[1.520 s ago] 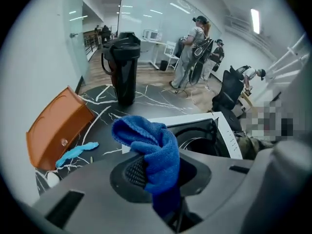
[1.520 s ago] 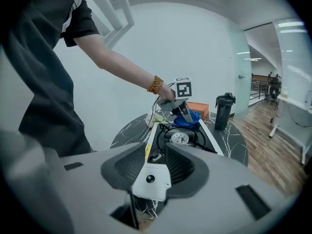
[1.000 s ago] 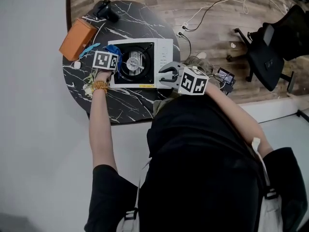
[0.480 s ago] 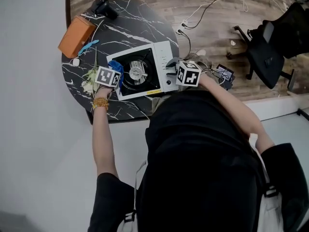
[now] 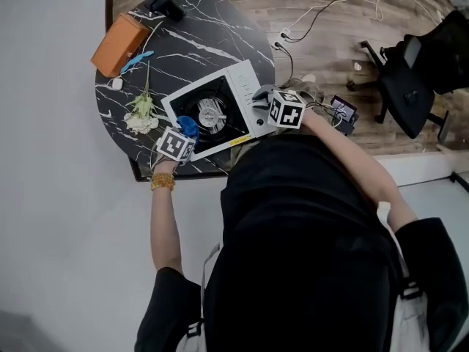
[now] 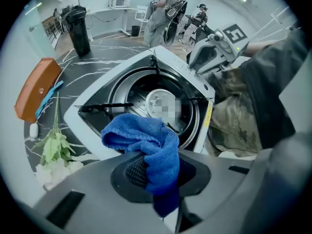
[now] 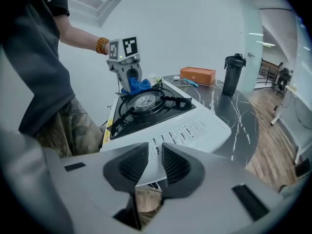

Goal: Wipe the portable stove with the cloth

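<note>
The white portable stove [image 5: 244, 85] lies askew on the round black marble table [image 5: 212, 31], its black burner well facing up. A blue cloth [image 5: 188, 127] rests at the stove's near left corner, and my left gripper [image 5: 186, 133] is shut on it. In the left gripper view the cloth [image 6: 146, 135] bunches out of the left gripper [image 6: 158, 172] over the stove's rim [image 6: 170, 65]. My right gripper [image 5: 260, 97] sits at the stove's right side. Its jaws have just been closing, and the right gripper [image 7: 150, 162] now pinches the edge of the control panel [image 7: 195, 126].
An orange case [image 5: 119, 44], a blue pen-like thing [image 5: 135, 62] and a white flower [image 5: 141, 110] lie left of the stove. A black tumbler [image 7: 233, 74] stands at the far edge. An office chair [image 5: 410, 72] and cables [image 5: 322, 13] are on the wooden floor.
My left gripper has carried the cloth along the stove's left side to its near left corner. The right gripper has dropped onto the stove's right edge and its jaws have narrowed. The stove now sits turned.
</note>
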A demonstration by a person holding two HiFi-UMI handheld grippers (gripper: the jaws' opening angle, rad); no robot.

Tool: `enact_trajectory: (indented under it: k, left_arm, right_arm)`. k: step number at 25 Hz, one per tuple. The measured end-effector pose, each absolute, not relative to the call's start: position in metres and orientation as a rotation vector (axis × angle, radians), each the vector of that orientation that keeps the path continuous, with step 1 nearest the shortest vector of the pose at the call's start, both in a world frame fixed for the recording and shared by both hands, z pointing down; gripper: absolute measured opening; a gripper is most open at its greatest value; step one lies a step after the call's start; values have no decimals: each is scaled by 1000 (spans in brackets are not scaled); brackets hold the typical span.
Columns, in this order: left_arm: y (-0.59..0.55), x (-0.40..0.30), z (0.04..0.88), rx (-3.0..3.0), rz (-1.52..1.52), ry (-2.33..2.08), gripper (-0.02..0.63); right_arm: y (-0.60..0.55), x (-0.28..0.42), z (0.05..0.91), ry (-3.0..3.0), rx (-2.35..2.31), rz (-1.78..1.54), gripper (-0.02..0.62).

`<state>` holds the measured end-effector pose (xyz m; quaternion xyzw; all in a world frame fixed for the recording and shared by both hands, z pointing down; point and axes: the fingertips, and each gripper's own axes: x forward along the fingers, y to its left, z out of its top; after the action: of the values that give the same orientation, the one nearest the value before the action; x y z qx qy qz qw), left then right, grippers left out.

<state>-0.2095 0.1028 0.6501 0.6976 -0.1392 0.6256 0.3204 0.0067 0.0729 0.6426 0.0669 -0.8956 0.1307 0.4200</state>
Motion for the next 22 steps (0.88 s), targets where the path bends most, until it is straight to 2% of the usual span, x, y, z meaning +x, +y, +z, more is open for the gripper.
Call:
enact_trajectory:
  k: [4, 7, 12, 13, 16, 22]
  left_arm:
    - [139, -200, 649, 1812, 1540, -333, 75]
    - [148, -193, 648, 1832, 1351, -361, 77]
    - [137, -220, 626, 1814, 875, -787, 88]
    - [138, -232, 621, 1798, 819, -878, 95]
    - [150, -262, 623, 1708, 711, -1100, 118]
    - [158, -267, 650, 1536, 361, -1247, 130]
  right_arm:
    - [73, 4, 642, -2246, 163, 329, 75]
    - [71, 6, 642, -2254, 184, 356, 74]
    - [59, 32, 636, -2243, 345, 406, 91]
    - [57, 37, 637, -2246, 379, 468, 107]
    - [63, 38, 644, -2277, 381, 767, 217]
    - [58, 18, 669, -2214, 368, 1041, 264]
